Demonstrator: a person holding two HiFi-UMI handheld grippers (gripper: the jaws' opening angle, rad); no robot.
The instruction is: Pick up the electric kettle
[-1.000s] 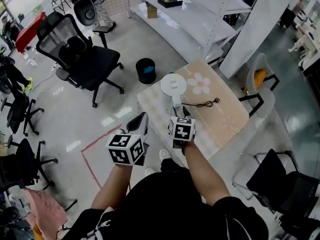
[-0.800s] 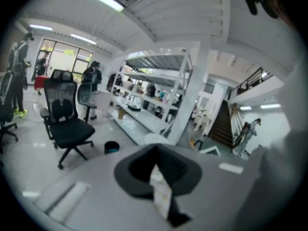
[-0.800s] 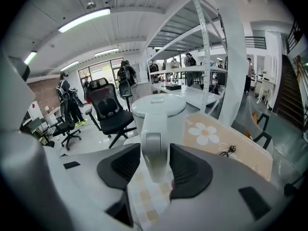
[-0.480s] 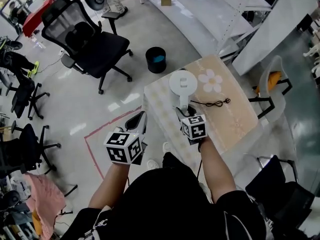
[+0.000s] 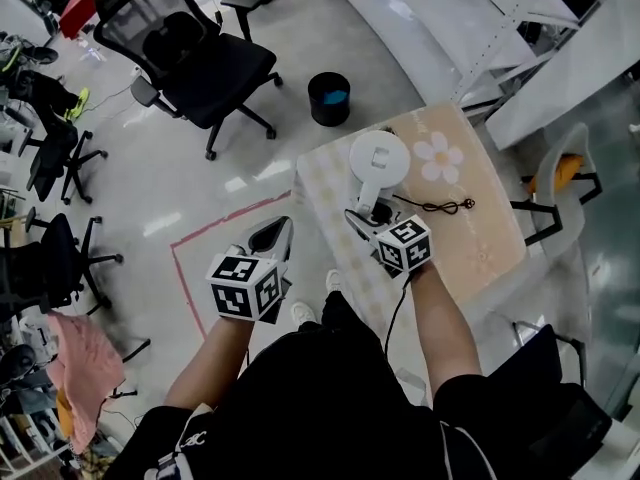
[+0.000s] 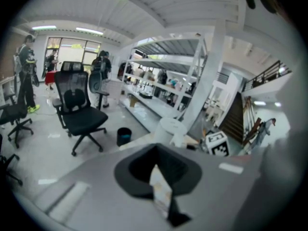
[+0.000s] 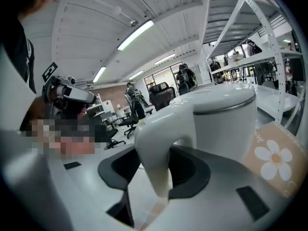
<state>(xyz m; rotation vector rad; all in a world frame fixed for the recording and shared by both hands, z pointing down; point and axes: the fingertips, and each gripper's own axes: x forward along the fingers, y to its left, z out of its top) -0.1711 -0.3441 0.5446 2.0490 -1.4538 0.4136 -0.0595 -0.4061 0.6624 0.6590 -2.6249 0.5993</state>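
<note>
The white kettle [image 5: 379,158] stands on the bench [image 5: 480,248], just above centre in the head view. The right tool [image 5: 366,216] is open, its jaws just widened, with the handle [image 7: 155,153] standing between them. The left tool [image 5: 268,240], lower left and off the bench, seems slightly open and empty.

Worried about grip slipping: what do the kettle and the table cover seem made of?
Electric kettle: likely glossy white plastic, smooth with bright reflections; a metallic-looking band under the lid. Table cover: matte beige flower print, cloth or vinyl, unclear which.
</note>
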